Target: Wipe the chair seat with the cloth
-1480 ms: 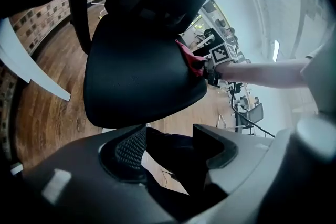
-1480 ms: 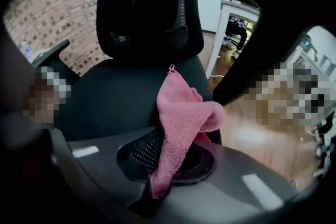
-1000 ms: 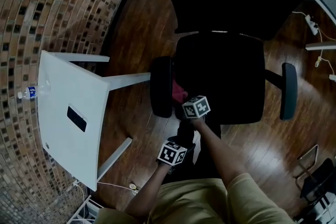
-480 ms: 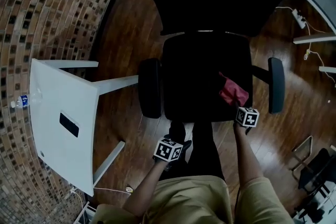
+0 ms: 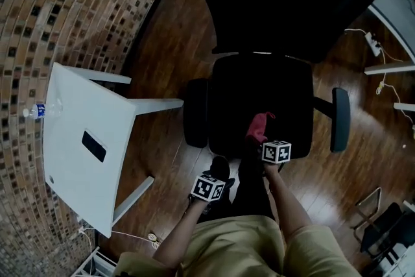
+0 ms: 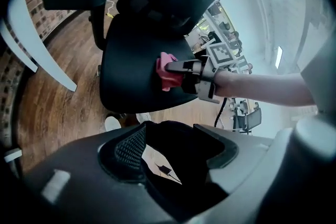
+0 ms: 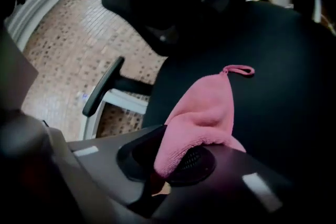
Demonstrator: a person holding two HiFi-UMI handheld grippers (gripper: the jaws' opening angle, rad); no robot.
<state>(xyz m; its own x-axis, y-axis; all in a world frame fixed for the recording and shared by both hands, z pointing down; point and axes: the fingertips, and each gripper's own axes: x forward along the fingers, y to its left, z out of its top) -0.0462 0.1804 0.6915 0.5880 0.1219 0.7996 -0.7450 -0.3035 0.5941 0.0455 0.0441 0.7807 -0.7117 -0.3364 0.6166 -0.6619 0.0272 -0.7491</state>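
Note:
A black office chair stands in front of me, its seat (image 5: 259, 91) dark and broad. A pink cloth (image 5: 258, 126) lies bunched on the seat's front edge, near the middle. My right gripper (image 5: 262, 138) is shut on that cloth (image 7: 207, 107), which drapes from the jaws onto the seat (image 7: 283, 76). My left gripper (image 5: 216, 173) hangs below the seat's front left corner, open, with nothing between its jaws (image 6: 168, 157). In the left gripper view the right gripper (image 6: 181, 68) and the cloth (image 6: 167, 72) press on the seat (image 6: 126, 60).
A white table (image 5: 71, 159) stands at the left with a black phone (image 5: 94, 146) on it and a water bottle (image 5: 35, 111) by its edge. The chair's armrests (image 5: 196, 112) (image 5: 340, 119) flank the seat. Cables and a power strip (image 5: 373, 42) lie on the wooden floor at right.
The right gripper swept the cloth from the seat's front left across to its right side, then back to the front middle. The left gripper stayed low by the front left corner.

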